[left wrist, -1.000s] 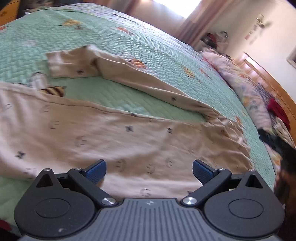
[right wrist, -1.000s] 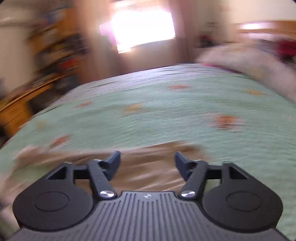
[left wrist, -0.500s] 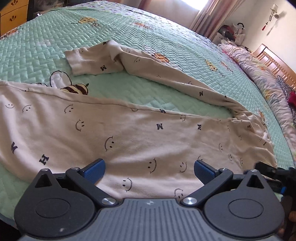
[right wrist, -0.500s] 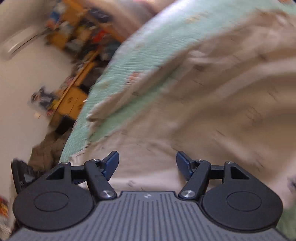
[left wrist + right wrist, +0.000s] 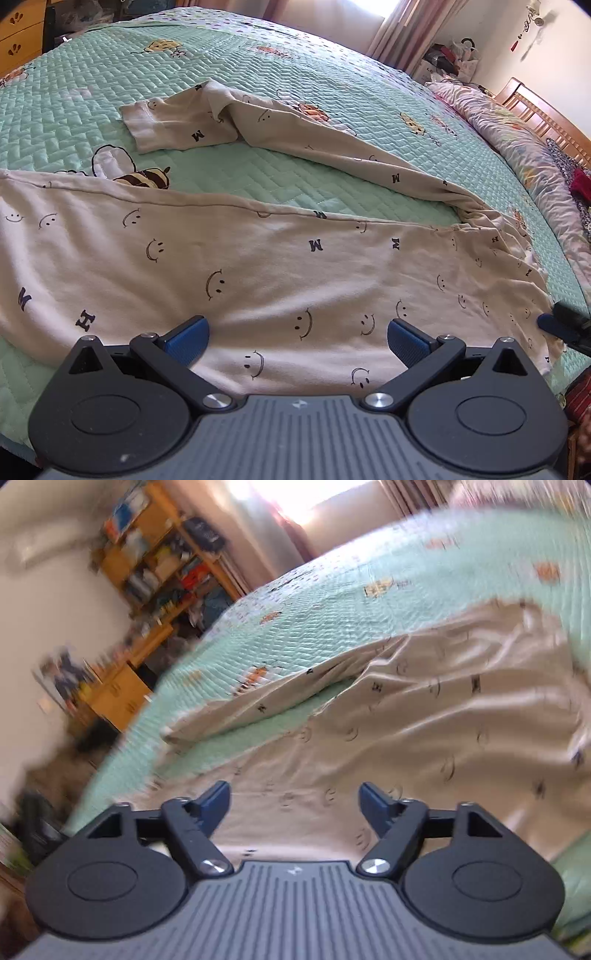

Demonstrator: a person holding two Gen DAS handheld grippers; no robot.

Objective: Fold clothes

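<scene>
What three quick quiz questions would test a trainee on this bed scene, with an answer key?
1. True or false: the beige pants are already folded in half.
2. What lies under the pants: A) wooden floor, B) green quilt, C) a table?
3. Is the left gripper pinching any fabric?

Key:
1. False; both legs lie spread apart.
2. B.
3. No; its blue pads stand wide apart above the cloth. The right gripper is opening too, gripping nothing.
</scene>
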